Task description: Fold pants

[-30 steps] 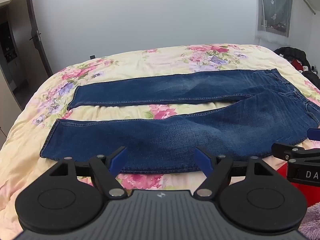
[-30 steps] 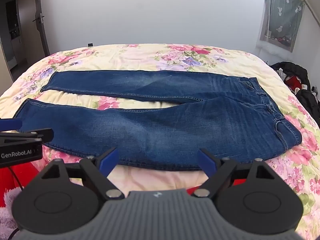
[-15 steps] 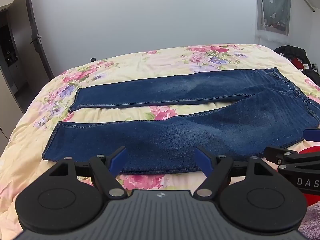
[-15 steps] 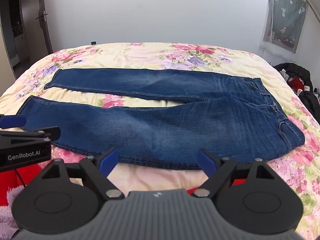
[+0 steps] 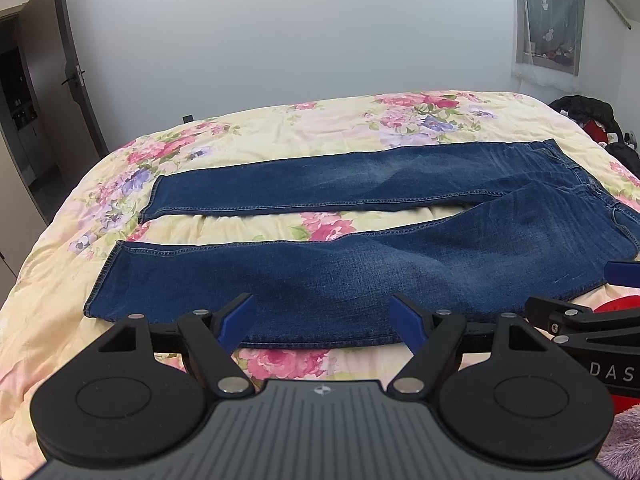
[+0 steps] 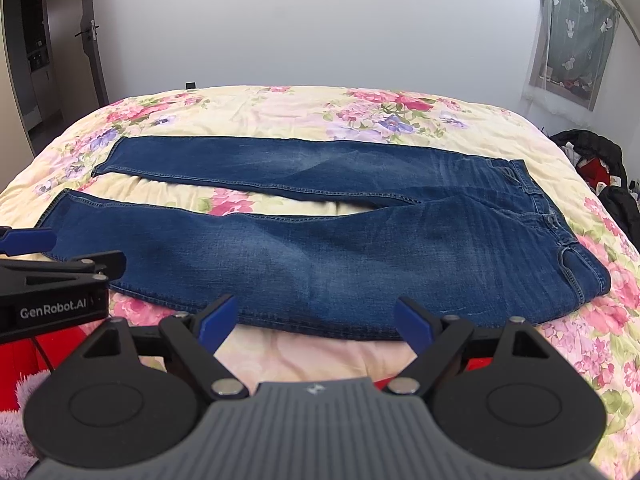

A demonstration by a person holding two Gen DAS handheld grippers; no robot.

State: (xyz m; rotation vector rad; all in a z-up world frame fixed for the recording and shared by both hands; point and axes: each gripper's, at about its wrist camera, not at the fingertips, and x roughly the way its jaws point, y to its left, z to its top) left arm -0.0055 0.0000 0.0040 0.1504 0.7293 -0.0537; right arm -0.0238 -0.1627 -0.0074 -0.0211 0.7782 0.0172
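While jeans (image 5: 360, 272) lie flat crosswise, waist right, hems left, both tools (image 5: 322, 320) (image 6: 316, 318) spread, holding nothing.

Jeans (image 6: 320, 240) flat on floral bedspread (image 6: 280, 108), right hand-held gripper (image 6: 316, 320) open, empty

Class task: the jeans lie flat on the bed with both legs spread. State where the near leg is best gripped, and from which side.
Grip the near leg of the jeans along its near edge, coming in low from the bed's near side: that edge is exposed and faces both open grippers.
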